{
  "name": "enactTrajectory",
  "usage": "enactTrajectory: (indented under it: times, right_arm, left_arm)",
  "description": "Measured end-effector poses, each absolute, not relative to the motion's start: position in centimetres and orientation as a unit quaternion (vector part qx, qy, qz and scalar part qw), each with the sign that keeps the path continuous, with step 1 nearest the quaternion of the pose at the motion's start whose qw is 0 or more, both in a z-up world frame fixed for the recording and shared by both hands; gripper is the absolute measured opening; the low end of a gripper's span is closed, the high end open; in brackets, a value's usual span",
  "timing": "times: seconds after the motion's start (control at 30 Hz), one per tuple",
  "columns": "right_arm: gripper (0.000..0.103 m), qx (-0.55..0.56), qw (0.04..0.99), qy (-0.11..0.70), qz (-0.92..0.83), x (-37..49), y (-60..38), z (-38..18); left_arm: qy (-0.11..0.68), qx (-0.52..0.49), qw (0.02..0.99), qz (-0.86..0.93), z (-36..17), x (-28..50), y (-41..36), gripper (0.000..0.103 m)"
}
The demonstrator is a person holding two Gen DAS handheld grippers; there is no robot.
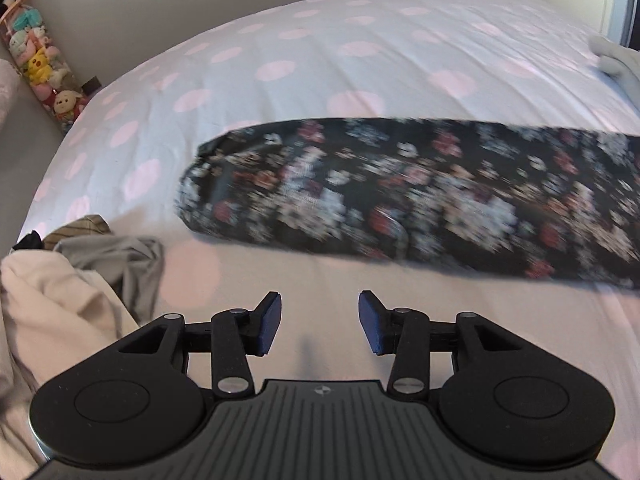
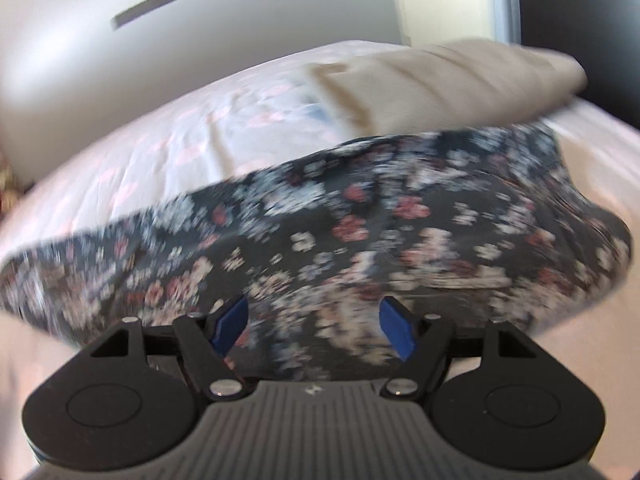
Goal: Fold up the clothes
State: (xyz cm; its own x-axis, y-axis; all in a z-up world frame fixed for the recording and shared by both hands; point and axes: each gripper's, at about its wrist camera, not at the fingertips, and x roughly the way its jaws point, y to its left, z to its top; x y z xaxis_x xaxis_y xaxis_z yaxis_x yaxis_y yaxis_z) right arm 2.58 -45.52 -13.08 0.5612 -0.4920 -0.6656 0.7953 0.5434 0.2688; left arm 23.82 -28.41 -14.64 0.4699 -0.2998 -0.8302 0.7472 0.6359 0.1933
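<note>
On the polka-dot bed [image 1: 360, 52], the folded dark floral garment [image 1: 420, 196] lies mid-bed as a long band, with the left tongs [image 1: 320, 322] wide and empty before it, the right tongs [image 2: 313, 328] wide above it.

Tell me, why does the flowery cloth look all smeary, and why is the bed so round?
Left wrist view: the floral garment is streaked by motion blur, while the left gripper stays sharp; the fisheye lens bulges the spotted bedsheet into a dome. Right wrist view: the garment and the beige cloth behind it smear too, but the right gripper stays crisp.
</note>
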Motion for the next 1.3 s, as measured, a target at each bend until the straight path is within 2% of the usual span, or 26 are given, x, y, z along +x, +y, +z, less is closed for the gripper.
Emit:
enactTrajectory:
  times: [0.27,0.47,0.6,0.9,0.93,0.97,1.03,1.13,1.3]
  right_arm:
    - [0.076,0.411,0.764,0.211,-0.451,-9.0,-51.5,-12.5]
    - [0.073,0.548,0.699,0.135,-0.439,-16.6,-56.2,-16.7]
    - [0.071,0.593,0.686,0.091,-0.412,-17.7,-58.2,-19.1]
    - [0.051,0.589,0.695,0.058,-0.407,-16.1,-61.1,-21.5]
    - [0.038,0.585,0.696,0.062,-0.412,-15.8,-61.4,-21.5]
    - [0.032,0.584,0.694,0.065,-0.416,-15.7,-61.5,-21.3]
    - [0.025,0.582,0.691,0.072,-0.423,-15.6,-61.7,-20.8]
    - [0.015,0.53,0.723,0.075,-0.437,-15.5,-60.4,-17.6]
    - [0.012,0.516,0.744,0.051,-0.422,-17.7,-57.8,-11.6]
  left_arm:
    - [0.427,0.251,0.812,-0.309,-16.4,18.4,-26.6,0.046]
    - [0.427,0.252,0.818,-0.291,-16.6,16.4,-26.2,0.046]
    - [0.421,0.262,0.818,-0.291,-16.5,15.1,-26.9,0.046]
    - [0.428,0.257,0.818,-0.285,-16.7,13.3,-28.5,0.046]
    - [0.43,0.256,0.818,-0.284,-16.8,13.1,-28.6,0.046]
    - [0.432,0.255,0.818,-0.283,-16.8,13.0,-28.6,0.046]
    - [0.435,0.248,0.818,-0.282,-16.6,12.7,-28.6,0.046]
    - [0.434,0.235,0.823,-0.28,-15.8,12.4,-28.2,0.046]
    - [0.434,0.203,0.833,-0.277,-14.3,12.0,-27.3,0.046]
